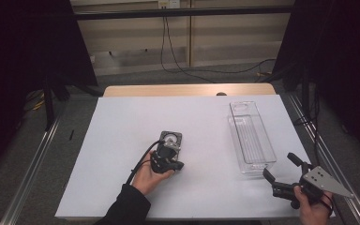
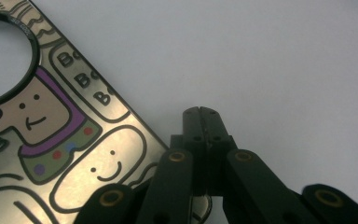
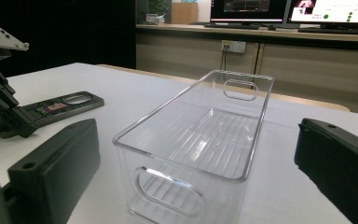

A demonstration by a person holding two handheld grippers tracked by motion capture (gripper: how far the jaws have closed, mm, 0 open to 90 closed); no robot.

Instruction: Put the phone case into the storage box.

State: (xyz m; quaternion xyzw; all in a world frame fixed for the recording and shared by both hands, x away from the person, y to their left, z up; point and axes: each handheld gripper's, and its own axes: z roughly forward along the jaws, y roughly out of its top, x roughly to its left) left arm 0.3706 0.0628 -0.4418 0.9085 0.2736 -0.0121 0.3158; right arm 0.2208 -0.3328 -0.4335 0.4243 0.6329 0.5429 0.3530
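The left gripper [image 1: 170,157] is closed tight on nothing, right beside the flat cartoon card [image 1: 170,139] on the white table [image 1: 122,122]. The right gripper [image 1: 281,168] is wide open near the clear bin [image 1: 251,138].

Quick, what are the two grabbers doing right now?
Left gripper: shut, holding nothing, beside the cartoon card.
Right gripper: open, empty, near the clear bin.

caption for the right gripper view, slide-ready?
Open right gripper faces an empty clear plastic bin on the white table; left gripper at a flat cartoon-printed card.
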